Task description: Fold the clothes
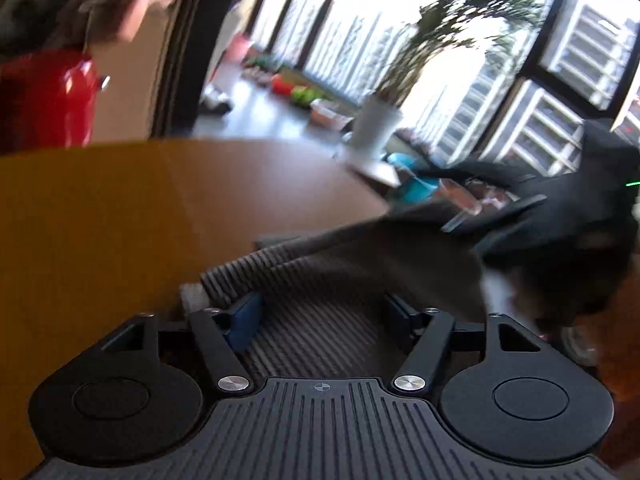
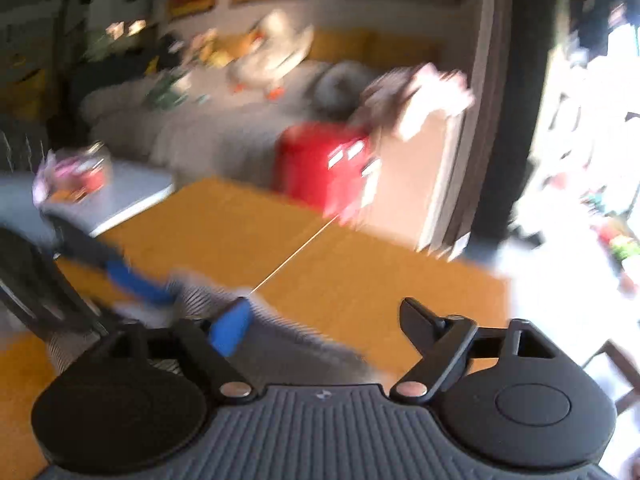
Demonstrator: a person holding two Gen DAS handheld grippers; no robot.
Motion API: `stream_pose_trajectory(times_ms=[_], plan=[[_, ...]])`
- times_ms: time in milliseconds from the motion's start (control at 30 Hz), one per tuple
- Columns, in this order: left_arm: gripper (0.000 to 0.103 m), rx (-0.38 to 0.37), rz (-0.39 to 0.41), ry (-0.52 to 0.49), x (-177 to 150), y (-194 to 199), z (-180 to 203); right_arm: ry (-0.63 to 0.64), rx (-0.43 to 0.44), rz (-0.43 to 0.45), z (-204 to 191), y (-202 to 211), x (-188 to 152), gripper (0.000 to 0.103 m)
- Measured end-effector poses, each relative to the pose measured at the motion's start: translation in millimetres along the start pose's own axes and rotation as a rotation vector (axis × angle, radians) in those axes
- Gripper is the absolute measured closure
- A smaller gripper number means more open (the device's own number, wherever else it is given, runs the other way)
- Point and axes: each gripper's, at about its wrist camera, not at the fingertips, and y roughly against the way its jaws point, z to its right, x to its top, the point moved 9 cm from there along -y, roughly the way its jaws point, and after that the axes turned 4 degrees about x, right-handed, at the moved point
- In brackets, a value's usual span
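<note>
In the left wrist view, a grey ribbed garment (image 1: 320, 280) is lying on the orange table (image 1: 120, 208), its long axis running from lower left toward the right edge, where the blurred right gripper (image 1: 560, 220) is hanging over its far end. The left gripper (image 1: 320, 312) is standing apart around the cloth, its blue pads (image 1: 244, 320) not pressing it. In the right wrist view, the right gripper (image 2: 320, 316) is part open over the striped cloth (image 2: 200, 296) at lower left, and whether it grips is unclear; no writing is legible.

Grey ribbed garment (image 1: 312, 304) bunched on orange table (image 1: 120, 208).
</note>
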Motion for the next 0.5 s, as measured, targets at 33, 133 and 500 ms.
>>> stream_pose_trajectory(times_ms=[33,133,500], plan=[[0.033,0.002,0.004,0.013,1.5,-2.6,-3.5,-0.025,-0.007,0.018,2.5,9.8,3.2,0.089],[0.036,0.011,0.014,0.024,5.8,-8.0,-10.6,-0.102,0.065,0.037,-4.8,25.1,1.8,0.089],[0.028,0.072,0.107,-0.072,21.9,28.8,-17.2,-0.128,0.025,-0.112,-13.4,-29.8,-57.4,0.085]])
